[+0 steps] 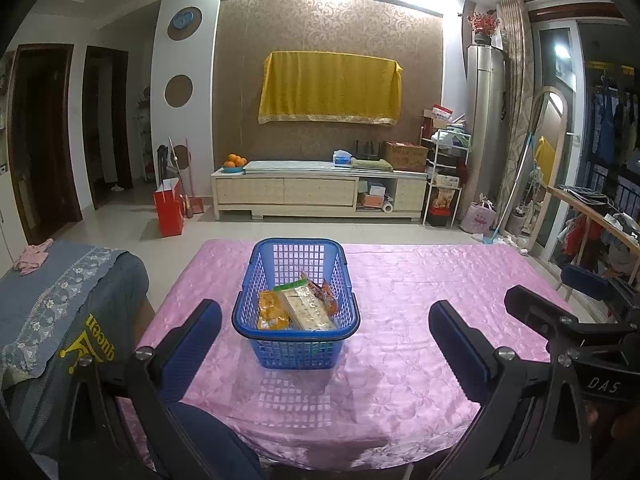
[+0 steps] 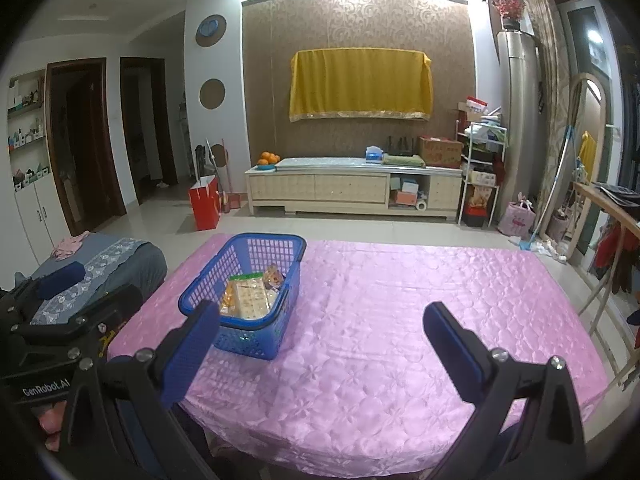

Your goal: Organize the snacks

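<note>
A blue plastic basket (image 1: pixel 296 344) stands on the pink tablecloth (image 1: pixel 400 360), holding an orange snack bag (image 1: pixel 272 310), a long pale cracker pack (image 1: pixel 310 310) and a red-orange packet (image 1: pixel 326 294). My left gripper (image 1: pixel 326 332) is open, held back from the basket's near side with nothing between its fingers. In the right wrist view the basket (image 2: pixel 248 304) sits to the left with its snacks (image 2: pixel 250 296). My right gripper (image 2: pixel 320 340) is open and empty over the bare cloth (image 2: pixel 400 340); its left finger (image 2: pixel 192 344) overlaps the basket's near corner.
A grey-covered sofa arm (image 1: pixel 60 300) lies left of the table. A wooden rack (image 2: pixel 600 280) stands at the right. Across the tiled floor are a TV cabinet (image 1: pixel 320 192), a red bag (image 1: pixel 168 208) and a shelf unit (image 1: pixel 444 176).
</note>
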The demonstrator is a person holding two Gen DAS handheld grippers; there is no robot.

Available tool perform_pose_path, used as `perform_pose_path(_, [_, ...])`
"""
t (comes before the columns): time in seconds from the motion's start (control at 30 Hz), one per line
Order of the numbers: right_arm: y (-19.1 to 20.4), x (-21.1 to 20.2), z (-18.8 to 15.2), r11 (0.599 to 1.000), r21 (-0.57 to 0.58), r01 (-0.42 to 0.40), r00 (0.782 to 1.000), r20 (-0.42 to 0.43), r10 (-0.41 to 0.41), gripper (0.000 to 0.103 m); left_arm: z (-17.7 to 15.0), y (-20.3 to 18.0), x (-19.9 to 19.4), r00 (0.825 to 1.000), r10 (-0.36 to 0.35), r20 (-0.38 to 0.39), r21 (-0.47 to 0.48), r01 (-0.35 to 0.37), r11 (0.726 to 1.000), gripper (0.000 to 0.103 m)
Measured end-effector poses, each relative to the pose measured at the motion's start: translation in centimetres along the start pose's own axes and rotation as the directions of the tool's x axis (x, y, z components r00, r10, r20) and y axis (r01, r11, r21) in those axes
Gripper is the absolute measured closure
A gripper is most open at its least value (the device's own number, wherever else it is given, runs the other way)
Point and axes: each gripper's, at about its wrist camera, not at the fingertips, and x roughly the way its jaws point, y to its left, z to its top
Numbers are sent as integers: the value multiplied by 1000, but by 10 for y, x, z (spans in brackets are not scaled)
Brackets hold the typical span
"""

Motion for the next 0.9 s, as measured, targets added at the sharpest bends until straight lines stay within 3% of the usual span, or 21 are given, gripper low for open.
perform_pose_path(0.9, [1,-5,-3,1000,-1,15,1000,-18,-15,0,0,-3,-9,1000,-13,-1,-2,13,1000,0])
